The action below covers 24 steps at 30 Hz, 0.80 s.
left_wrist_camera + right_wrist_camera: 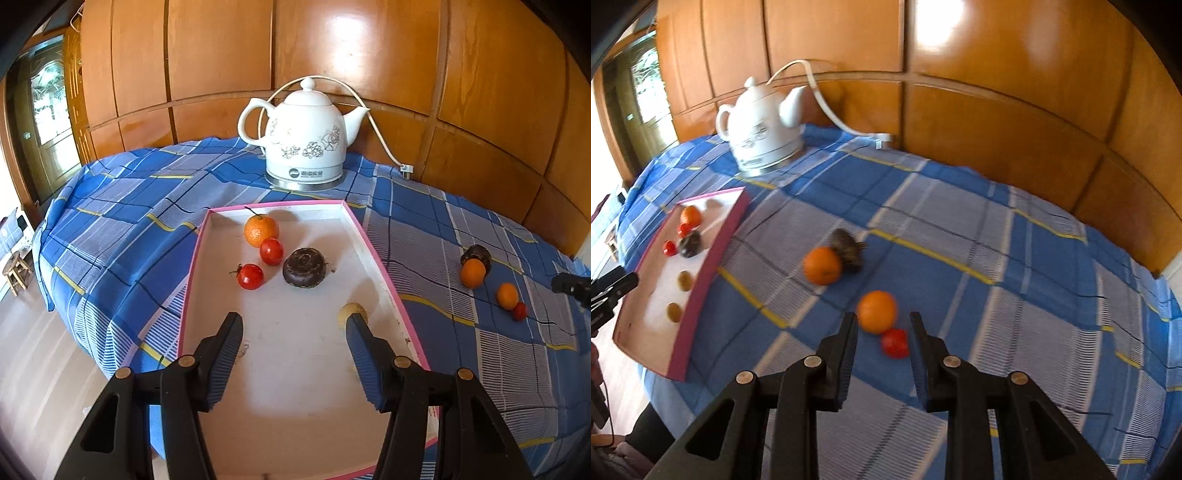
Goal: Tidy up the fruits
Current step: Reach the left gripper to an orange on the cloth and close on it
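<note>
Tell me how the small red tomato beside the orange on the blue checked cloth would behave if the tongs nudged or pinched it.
The small red tomato looks round and glossy, so it would probably roll on the blue checked cloth and might slip between pads. It touches the round orange, so a nudge would likely move both. Its thin skin probably bruises under a hard pinch.
</note>
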{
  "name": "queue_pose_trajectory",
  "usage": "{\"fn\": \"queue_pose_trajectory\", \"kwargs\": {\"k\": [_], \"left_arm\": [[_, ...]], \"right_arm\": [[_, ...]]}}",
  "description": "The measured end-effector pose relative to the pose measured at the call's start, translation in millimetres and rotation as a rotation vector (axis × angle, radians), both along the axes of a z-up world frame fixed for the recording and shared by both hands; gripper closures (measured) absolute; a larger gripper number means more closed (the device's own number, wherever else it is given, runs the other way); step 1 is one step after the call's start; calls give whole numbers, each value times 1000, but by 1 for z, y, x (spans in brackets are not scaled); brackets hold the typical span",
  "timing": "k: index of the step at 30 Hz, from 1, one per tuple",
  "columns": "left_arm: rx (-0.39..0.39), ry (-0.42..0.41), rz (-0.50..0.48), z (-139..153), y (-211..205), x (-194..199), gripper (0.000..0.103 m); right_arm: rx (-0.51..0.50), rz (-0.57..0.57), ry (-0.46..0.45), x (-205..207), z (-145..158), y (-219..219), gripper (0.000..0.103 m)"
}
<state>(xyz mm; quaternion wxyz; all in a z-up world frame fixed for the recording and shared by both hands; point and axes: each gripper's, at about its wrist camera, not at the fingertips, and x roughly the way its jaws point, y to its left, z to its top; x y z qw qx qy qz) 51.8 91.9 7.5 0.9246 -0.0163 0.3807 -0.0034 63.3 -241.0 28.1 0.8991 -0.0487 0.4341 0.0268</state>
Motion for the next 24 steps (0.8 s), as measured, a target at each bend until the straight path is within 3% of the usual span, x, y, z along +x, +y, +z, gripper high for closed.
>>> {"fn": "queue_pose_trajectory", "kwargs": {"k": [13,20,24], "left_arm": [[-16,11,-103,9,-28,3,44],[-41,53,-232,10,-65,9,44],[-50,87,-294,7,-91,16,44]], "right_arm": [[-28,-153,-14,6,5,-78,76],[75,-288,43,6,-22,-124,76],[124,-303,49,8,-22,-132,76]]}}
